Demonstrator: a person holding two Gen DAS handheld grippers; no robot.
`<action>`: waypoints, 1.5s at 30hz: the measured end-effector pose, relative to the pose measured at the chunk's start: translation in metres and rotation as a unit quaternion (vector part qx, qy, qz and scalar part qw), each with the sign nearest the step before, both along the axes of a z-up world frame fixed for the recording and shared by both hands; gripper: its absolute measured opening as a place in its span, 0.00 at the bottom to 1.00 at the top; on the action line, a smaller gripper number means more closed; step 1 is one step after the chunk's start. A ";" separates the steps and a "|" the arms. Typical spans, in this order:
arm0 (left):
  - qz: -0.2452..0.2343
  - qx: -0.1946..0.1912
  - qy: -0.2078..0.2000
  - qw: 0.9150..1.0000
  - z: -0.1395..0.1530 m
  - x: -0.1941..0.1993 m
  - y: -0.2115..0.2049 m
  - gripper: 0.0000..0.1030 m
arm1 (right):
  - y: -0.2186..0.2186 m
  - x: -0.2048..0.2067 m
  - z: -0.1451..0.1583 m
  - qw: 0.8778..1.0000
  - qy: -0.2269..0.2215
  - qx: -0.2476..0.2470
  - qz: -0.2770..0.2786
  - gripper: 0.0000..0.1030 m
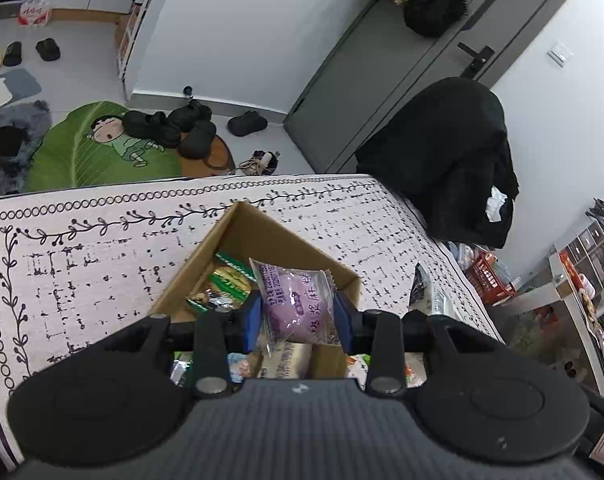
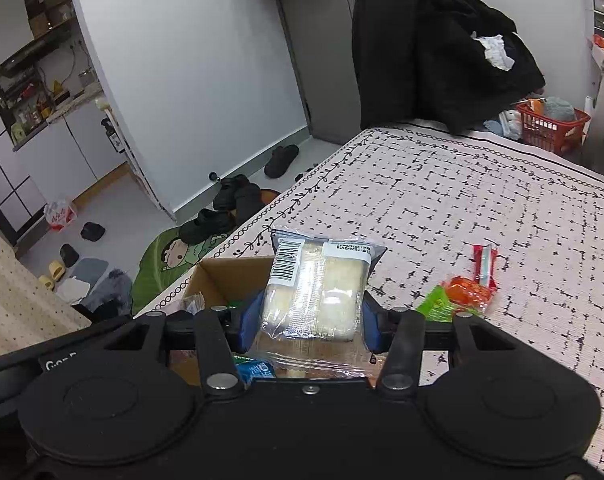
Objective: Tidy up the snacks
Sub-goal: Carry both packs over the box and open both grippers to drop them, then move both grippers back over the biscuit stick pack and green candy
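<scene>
Left tool (image 1: 298,314) clamping purple snack packet (image 1: 298,300) above cardboard box (image 1: 262,240), right tool (image 2: 310,322) gripping clear cake pack (image 2: 318,288), orange and green wrappers (image 2: 458,296) on desk (image 2: 462,200) to its right

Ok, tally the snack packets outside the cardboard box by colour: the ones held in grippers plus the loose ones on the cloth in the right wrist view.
Purple packet, in left gripper: 1
Clear pale-yellow packet, in right gripper: 1
Orange packet: 1
Green packet: 1
Red packet: 1
Total: 5

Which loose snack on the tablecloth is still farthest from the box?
The red-and-white stick packet; the orange packet and green packet lie nearer the cardboard box.
</scene>
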State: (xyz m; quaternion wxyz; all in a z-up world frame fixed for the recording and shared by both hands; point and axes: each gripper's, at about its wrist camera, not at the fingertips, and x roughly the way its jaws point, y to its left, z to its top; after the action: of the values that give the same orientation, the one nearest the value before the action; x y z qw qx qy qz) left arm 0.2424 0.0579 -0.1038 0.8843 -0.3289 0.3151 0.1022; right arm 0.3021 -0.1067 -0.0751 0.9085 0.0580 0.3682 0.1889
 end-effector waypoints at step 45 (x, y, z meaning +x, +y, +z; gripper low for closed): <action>0.061 -0.012 0.021 0.998 -0.004 -0.011 0.039 0.49 | 0.002 -0.021 -0.011 0.994 0.086 0.068 -0.012 0.66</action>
State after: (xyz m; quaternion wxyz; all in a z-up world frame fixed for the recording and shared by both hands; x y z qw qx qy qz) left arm 0.2310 0.0966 -0.1077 0.8655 -0.3558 0.3144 0.1595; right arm 0.2814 -0.1044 -0.0857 0.8699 0.1402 0.4302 0.1966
